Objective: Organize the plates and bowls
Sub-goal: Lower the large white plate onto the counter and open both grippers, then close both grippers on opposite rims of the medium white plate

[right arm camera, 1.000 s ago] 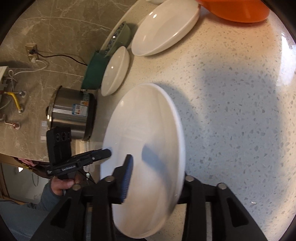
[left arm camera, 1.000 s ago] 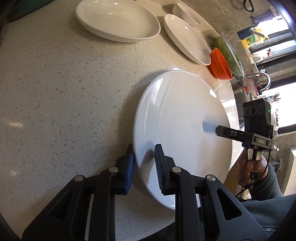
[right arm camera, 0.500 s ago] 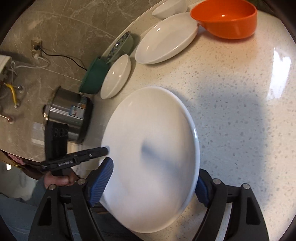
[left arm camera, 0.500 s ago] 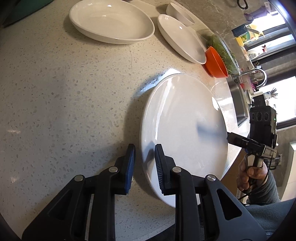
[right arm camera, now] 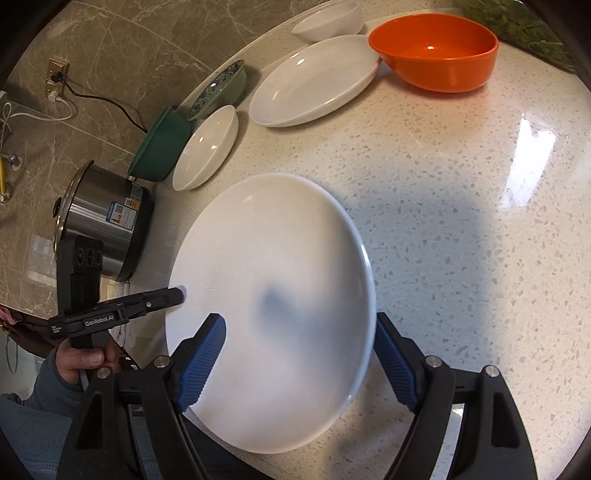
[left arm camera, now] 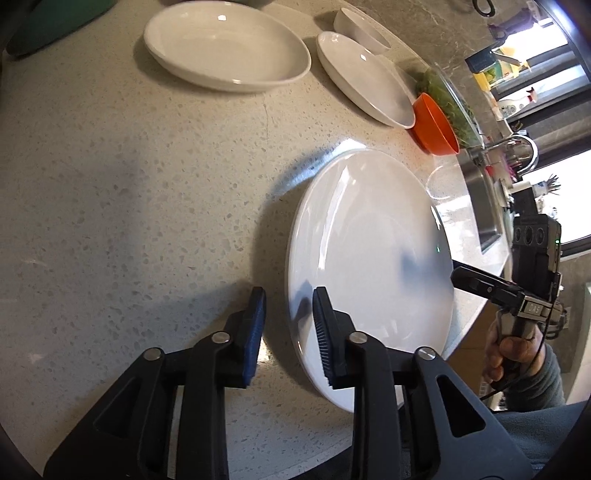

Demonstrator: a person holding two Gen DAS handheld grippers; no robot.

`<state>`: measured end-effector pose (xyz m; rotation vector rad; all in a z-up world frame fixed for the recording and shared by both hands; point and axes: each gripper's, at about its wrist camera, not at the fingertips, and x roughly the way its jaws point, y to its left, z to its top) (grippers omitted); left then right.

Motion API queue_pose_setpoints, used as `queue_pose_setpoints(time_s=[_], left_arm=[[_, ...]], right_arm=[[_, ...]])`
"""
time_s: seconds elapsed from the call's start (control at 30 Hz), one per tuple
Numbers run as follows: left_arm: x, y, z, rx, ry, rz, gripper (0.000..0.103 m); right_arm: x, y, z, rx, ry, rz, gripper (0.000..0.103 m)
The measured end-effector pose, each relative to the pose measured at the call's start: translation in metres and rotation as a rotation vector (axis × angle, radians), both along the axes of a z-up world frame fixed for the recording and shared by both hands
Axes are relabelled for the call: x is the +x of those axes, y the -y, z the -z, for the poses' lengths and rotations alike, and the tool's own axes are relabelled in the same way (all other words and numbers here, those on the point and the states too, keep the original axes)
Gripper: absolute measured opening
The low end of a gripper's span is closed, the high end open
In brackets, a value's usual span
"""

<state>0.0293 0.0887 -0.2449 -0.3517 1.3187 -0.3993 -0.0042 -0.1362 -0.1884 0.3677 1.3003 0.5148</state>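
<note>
A large white plate (left arm camera: 369, 251) lies flat on the speckled counter near its front edge; it also shows in the right wrist view (right arm camera: 273, 314). My left gripper (left arm camera: 288, 328) is open, its jaws straddling the plate's left rim without clamping it. My right gripper (right arm camera: 299, 358) is wide open, one finger on each side of the plate's near part. A white oval dish (left arm camera: 225, 44), a white plate (left arm camera: 365, 88), a small white bowl (left arm camera: 360, 27) and an orange bowl (left arm camera: 436, 125) sit farther back.
A green bowl (right arm camera: 162, 144), a patterned bowl (right arm camera: 221, 88) and a steel cooker (right arm camera: 107, 221) stand at the left by the wall. A glass bowl of greens (left arm camera: 447, 99) and a sink (left arm camera: 487, 206) are at the right. The counter edge runs just behind the plate.
The plate went from tilted and held to flat on the counter. Both grippers opened and let go of its rim; the right one opened wide.
</note>
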Motion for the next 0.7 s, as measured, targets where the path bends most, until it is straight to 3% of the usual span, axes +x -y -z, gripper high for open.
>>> queue_pose_setpoints(time_s=[0.07, 0.1, 0.17, 0.3, 0.47, 0.57, 0.7], left_arm=[[0.001, 0.0, -0.017, 0.019, 0.052, -0.016, 0.034], [0.002, 0.0, -0.023, 0.015, 0.07, -0.023, 0.053], [0.01, 0.001, -0.041, -0.011, 0.124, -0.054, 0.074], [0.043, 0.012, -0.077, -0.064, 0.207, -0.101, 0.075], [0.095, 0.049, -0.097, -0.005, 0.243, -0.162, 0.075], [0.126, 0.078, -0.085, 0.065, 0.202, -0.197, 0.075], [0.151, 0.102, -0.059, 0.115, 0.119, -0.218, 0.075]], right_arm=[[-0.001, 0.007, -0.009, -0.011, 0.017, 0.013, 0.082], [0.0, 0.011, -0.015, -0.011, 0.027, 0.021, 0.082], [0.005, 0.022, -0.034, -0.009, 0.053, 0.032, 0.082], [0.041, 0.037, -0.077, 0.022, 0.101, 0.002, 0.082], [0.137, 0.041, -0.123, 0.037, 0.125, -0.093, 0.08], [0.207, 0.039, -0.122, -0.011, 0.087, -0.134, 0.073], [0.272, 0.025, -0.094, -0.129, 0.0, -0.205, 0.064]])
